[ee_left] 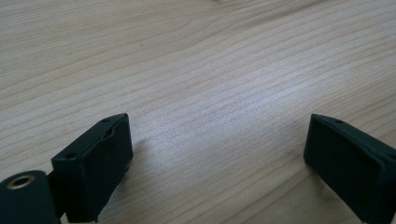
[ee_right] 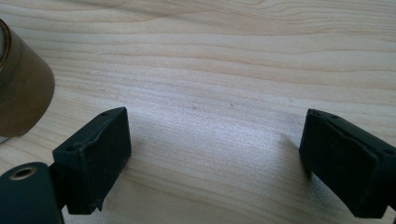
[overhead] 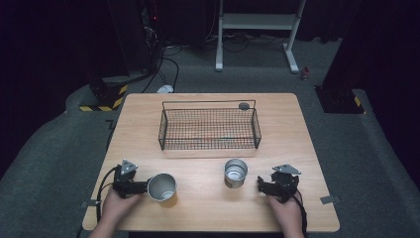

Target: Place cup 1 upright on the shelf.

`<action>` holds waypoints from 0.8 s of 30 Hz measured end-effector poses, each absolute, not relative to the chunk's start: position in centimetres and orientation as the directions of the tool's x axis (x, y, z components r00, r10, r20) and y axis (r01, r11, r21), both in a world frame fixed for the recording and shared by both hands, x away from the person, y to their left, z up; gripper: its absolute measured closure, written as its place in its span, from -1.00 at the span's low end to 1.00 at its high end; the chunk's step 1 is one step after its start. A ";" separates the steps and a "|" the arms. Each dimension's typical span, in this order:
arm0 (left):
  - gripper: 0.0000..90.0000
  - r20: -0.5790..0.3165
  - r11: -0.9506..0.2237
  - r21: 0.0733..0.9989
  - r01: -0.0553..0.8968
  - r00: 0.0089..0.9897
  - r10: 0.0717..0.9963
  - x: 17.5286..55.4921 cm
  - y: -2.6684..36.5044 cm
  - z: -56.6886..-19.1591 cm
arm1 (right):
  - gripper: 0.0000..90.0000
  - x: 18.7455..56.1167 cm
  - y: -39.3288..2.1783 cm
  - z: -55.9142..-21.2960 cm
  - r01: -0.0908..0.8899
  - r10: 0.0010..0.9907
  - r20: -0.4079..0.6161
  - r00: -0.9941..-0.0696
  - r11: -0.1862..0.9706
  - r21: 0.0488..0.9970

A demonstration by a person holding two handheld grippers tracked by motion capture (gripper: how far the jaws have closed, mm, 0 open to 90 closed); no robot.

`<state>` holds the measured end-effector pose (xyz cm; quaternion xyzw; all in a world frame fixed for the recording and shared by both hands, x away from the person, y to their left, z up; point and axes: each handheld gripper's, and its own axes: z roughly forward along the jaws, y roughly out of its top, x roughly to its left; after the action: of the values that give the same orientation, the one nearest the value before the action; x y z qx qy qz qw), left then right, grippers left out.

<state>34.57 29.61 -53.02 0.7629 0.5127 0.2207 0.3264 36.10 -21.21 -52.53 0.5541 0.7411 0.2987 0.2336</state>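
The left gripper (overhead: 141, 187) rested on the wooden table (overhead: 208, 208), jaws spread with only bare wood between them, just beside the left metal cup (overhead: 162, 187). The right metal cup (overhead: 235, 172) stood upright near the wire basket (overhead: 209, 130). The right gripper (overhead: 262, 186) also lay released, near that cup.

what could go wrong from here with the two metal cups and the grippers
1. The left hand-held gripper looks right up against the left metal cup, but its jaws are open with bare table between them. A push forward may slide or tip the cup.
2. The right metal cup sits off to one side of the open right hand-held gripper, so closing now would likely miss it.
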 end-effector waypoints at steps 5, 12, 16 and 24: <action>-0.82 0.002 -0.263 0.724 0.638 0.379 0.926 34.6 29.6 -53.0 | -0.80 36.1 -21.2 -52.5 0.682 0.961 -0.014 -0.277 0.207 0.702; -0.82 0.010 -0.271 0.721 0.637 0.382 0.924 34.6 29.6 -53.0 | -0.80 36.1 -21.2 -52.5 0.683 0.961 -0.013 -0.275 0.205 0.701; -0.83 0.006 -0.267 0.721 0.639 0.379 0.925 34.7 29.6 -53.0 | -0.80 36.1 -21.2 -52.5 0.682 0.961 -0.014 -0.275 0.205 0.702; -0.88 0.004 -0.271 0.709 0.651 0.380 0.925 34.9 29.6 -52.9 | -0.80 36.0 -21.2 -52.5 0.682 0.961 -0.014 -0.275 0.205 0.702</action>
<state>34.92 29.64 -52.92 0.7676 0.5134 0.2152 0.3177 36.04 -21.18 -52.53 0.5549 0.7405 0.2990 0.2332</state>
